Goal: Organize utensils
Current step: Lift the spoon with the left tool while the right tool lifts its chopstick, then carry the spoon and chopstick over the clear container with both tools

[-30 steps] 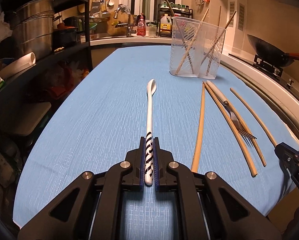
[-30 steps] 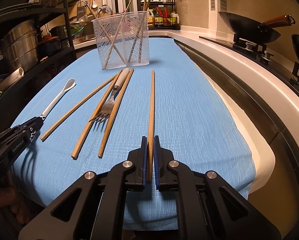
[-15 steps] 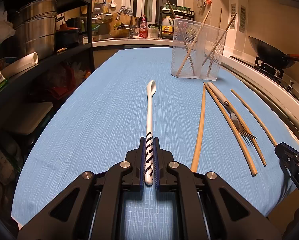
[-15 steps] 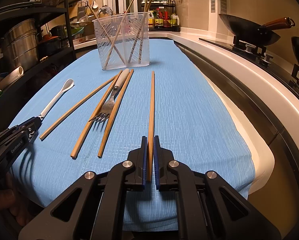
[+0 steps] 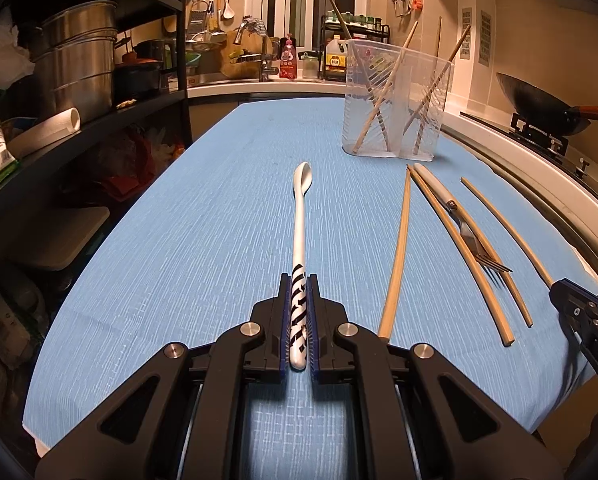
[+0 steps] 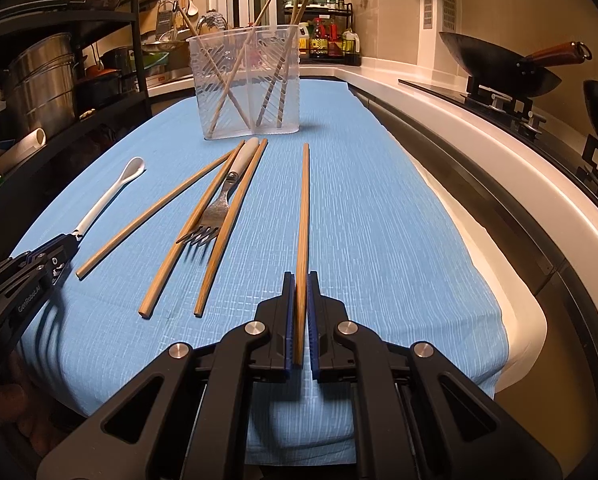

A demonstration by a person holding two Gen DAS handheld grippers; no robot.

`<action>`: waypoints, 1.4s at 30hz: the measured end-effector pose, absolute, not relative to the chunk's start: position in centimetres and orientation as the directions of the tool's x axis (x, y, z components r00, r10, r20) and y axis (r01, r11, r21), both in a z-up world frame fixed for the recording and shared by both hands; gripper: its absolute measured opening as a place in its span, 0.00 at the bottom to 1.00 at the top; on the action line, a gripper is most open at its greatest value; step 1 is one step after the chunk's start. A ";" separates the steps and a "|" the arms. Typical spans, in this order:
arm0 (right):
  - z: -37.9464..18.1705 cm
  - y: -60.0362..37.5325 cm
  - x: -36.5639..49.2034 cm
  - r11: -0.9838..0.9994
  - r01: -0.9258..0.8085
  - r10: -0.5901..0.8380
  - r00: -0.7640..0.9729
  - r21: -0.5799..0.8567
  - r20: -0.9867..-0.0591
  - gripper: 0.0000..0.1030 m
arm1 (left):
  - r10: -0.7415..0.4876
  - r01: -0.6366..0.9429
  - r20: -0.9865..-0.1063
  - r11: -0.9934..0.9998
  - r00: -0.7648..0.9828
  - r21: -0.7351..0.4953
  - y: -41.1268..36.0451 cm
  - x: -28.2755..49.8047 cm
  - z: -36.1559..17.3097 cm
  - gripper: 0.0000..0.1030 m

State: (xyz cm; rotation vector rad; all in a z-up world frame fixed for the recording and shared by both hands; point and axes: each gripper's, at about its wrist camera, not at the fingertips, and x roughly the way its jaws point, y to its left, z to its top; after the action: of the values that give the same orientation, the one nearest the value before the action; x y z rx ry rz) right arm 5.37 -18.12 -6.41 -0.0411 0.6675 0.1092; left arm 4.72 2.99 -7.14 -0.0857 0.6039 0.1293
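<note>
Left wrist view: the left hand-held gripper (image 5: 299,316) is closed narrowly on the striped handle end of a long white ceramic spoon (image 5: 301,216), whose long axis runs straight ahead over the blue-clothed counter (image 5: 203,232); the clear plastic slotted utensil holder (image 5: 395,100) stands ahead and to the right. Right wrist view: the right hand-held gripper (image 6: 300,320) is closed narrowly on the near end of a single wooden chopstick (image 6: 303,204) pointing forward; the holder (image 6: 247,84) lies ahead, slightly left, nearer this hand by my judgement.
</note>
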 end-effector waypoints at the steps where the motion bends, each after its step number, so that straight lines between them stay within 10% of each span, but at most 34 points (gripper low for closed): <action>1: -6.4 -18.1 5.4 0.993 -0.114 0.085 0.781 -0.008 -0.619 0.07 | 0.097 -0.147 -0.569 0.988 0.816 -0.042 3.0 4.7 -7.1 0.07; 35: 6.0 -19.2 4.3 0.991 -0.079 0.029 0.912 -0.105 -0.409 0.05 | 0.136 -0.133 -0.322 0.991 0.937 0.031 3.5 1.8 2.6 0.06; 42: 10.4 -19.4 7.1 0.992 -0.117 0.089 0.901 -0.039 -0.425 0.05 | 0.035 -0.071 -0.398 0.995 0.917 -0.076 6.4 4.8 6.6 0.06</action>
State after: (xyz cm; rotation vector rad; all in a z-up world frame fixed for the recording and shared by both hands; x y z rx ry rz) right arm 7.12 -19.40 10.44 -0.0637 0.4362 0.1066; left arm 4.79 6.39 6.62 -0.0900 0.4074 0.0544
